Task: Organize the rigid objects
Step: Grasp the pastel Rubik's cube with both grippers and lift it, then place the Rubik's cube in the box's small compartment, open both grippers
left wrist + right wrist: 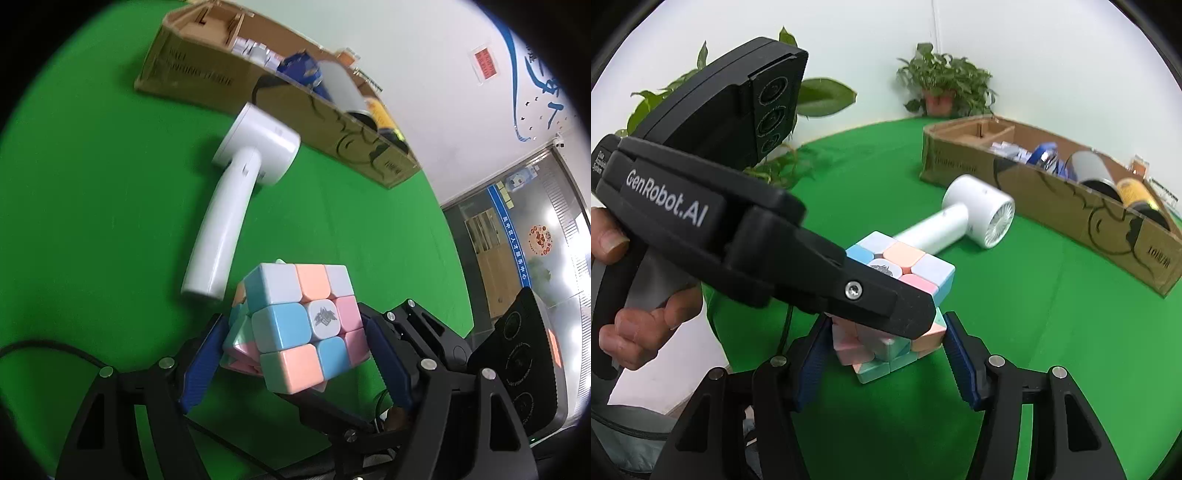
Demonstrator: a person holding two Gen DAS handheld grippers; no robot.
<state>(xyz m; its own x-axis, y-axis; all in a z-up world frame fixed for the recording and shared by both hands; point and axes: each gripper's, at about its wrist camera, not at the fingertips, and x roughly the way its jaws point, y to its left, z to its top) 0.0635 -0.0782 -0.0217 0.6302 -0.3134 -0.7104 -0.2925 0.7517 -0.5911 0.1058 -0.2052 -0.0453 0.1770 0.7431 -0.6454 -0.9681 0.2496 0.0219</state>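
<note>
A pastel puzzle cube (299,328) sits between the blue pads of my left gripper (295,354), which is shut on its upper layers. In the right wrist view the cube (905,273) is held above the green table, its lower layer twisted out of line. My right gripper (882,350) is closed on that lower layer, with the left gripper's black body (746,236) crossing in front. A white hair dryer (236,195) lies on the cloth beyond the cube; it also shows in the right wrist view (975,218).
A long cardboard box (306,110) holding cans, a blue item and small packets stands at the far side of the green table (92,184); it shows in the right wrist view (1063,210) too. Potted plants (942,85) stand by the white wall.
</note>
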